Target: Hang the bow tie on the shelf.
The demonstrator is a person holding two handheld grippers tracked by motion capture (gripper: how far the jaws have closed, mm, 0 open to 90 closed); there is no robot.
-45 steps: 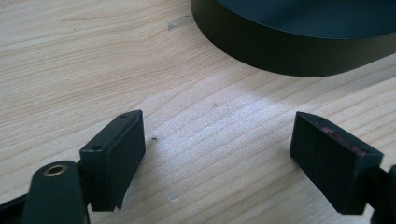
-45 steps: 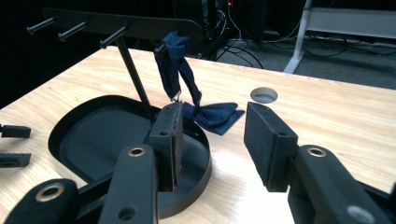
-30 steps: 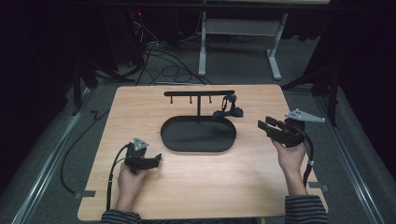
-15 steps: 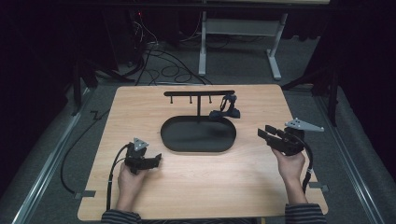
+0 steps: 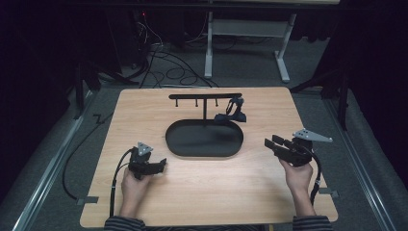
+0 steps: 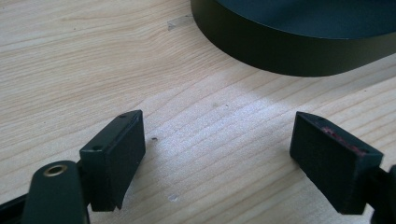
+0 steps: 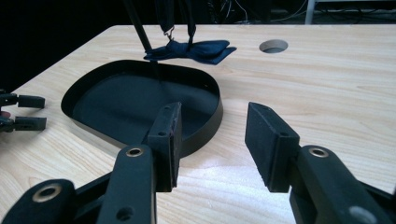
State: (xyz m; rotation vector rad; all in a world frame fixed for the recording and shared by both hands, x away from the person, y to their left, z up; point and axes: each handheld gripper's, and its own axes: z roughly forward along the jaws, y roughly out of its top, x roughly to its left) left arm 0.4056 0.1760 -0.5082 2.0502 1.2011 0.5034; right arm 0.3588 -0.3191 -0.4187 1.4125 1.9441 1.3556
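In the high view, the right gripper (image 5: 272, 145) has sunk toward the table (image 5: 202, 202) since a second ago and now sits low at the right of the black oval tray (image 5: 204, 139), jaws apart and empty. The left gripper (image 5: 161, 165) has not stirred; it rests near the tray's left end. On the stand (image 5: 206, 96) rising from the tray, a dark bow tie (image 5: 232, 114) hangs by its strap from the bar's right end, its bow resting at the tray's far rim — untouched.

The left gripper view shows both pads (image 6: 114, 156) spread wide over bare wood, nothing between them, the tray's wall (image 6: 289, 51) just ahead.

In the right gripper view the pads (image 7: 268, 142) stand apart with nothing held; the tray's near rim (image 7: 205, 126) lies just beyond them, and the bow tie (image 7: 194, 50) well beyond that. Judging by the descent, the right hand is settling — either resting or lining up a low reach for the tie, with the approach not yet made.
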